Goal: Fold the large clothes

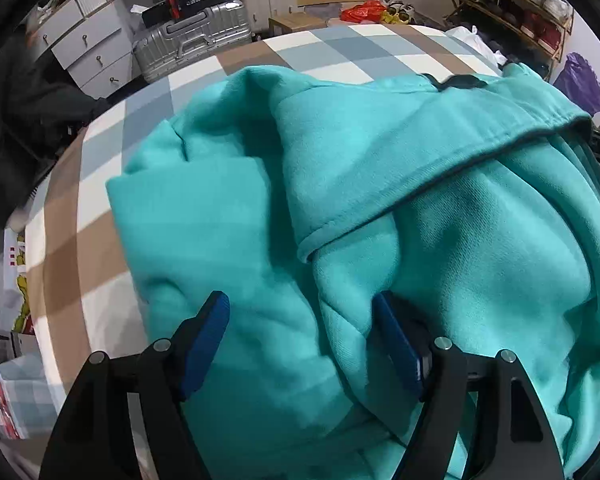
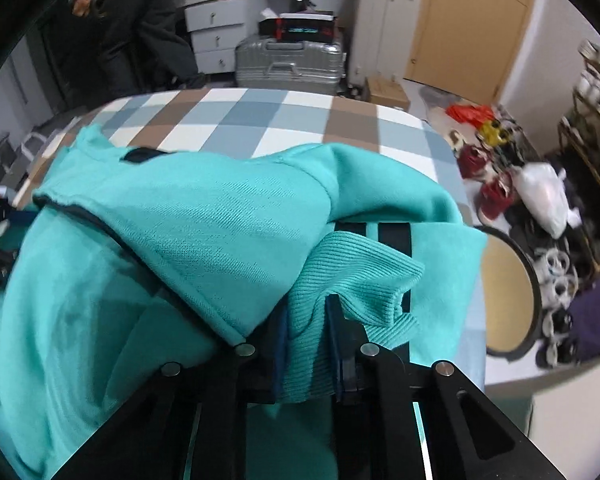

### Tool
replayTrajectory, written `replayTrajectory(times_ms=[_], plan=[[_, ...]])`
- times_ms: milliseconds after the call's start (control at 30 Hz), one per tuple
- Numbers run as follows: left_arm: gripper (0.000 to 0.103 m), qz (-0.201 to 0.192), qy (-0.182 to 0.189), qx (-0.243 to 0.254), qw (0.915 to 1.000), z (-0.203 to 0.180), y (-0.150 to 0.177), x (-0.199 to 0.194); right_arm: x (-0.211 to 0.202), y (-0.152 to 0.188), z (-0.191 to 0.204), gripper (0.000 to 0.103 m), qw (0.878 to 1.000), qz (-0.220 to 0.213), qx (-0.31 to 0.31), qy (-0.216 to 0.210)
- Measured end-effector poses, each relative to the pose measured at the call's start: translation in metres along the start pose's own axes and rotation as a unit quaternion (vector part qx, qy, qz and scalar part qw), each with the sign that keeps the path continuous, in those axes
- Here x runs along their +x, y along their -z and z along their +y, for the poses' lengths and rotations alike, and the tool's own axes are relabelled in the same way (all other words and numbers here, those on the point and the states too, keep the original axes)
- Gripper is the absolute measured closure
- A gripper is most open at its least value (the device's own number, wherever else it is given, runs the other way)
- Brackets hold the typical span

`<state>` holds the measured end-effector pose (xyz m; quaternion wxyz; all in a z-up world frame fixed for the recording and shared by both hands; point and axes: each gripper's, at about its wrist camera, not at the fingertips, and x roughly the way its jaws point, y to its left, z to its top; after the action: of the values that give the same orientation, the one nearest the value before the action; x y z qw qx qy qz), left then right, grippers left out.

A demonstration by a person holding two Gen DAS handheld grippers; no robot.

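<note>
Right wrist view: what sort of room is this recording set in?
Most likely a lived-in bedroom or storage room at home: a checked bedspread under the teal sweatshirt, a white chest of drawers, a silver suitcase, and shoes on a rack.

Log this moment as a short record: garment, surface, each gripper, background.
garment: teal fleece hoodie, bunched, hood flopped over the body
surface: checked blue, brown and white bedcover
left gripper: open, blue pads straddling a fold, not pinching
right gripper: shut on the hoodie's ribbed teal cuff
background: silver hard-shell suitcase, white drawer unit
</note>
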<state>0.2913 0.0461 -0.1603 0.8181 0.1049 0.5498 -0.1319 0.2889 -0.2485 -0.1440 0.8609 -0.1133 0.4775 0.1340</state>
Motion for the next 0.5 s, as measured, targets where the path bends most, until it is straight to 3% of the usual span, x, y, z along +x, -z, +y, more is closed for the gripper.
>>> replayTrajectory(times_ms=[100,167,233,300,333,400,500], plan=[[0.033,0.005,0.000,-0.016,0.9999,0.005,0.000,-0.006,-0.005,-0.008,-0.001,0.084,0.999,0.016,-0.028,-0.005],[0.034,-0.013,0.019,-0.005,0.9997,0.001,0.004,-0.027,-0.023,-0.014,-0.009,0.081,0.999,0.011,-0.034,-0.011],[0.034,-0.050,0.069,0.004,0.9963,-0.001,0.008,-0.057,-0.045,-0.023,-0.022,0.081,1.000,-0.010,-0.012,-0.021],[0.034,-0.100,0.131,0.005,0.9863,0.001,0.009,-0.091,-0.075,-0.032,-0.034,0.078,0.997,-0.060,0.025,-0.035],[0.033,-0.129,0.145,-0.003,0.9810,0.001,0.006,-0.104,-0.085,-0.038,-0.037,0.078,0.995,-0.080,0.041,-0.053],[0.033,-0.156,0.130,-0.027,0.9789,-0.004,-0.009,-0.110,-0.093,-0.050,-0.032,0.078,0.987,-0.106,0.069,-0.097],[0.033,-0.138,0.146,-0.042,0.9788,-0.022,-0.032,-0.085,-0.061,-0.068,0.003,0.082,0.987,-0.067,0.071,-0.127]])
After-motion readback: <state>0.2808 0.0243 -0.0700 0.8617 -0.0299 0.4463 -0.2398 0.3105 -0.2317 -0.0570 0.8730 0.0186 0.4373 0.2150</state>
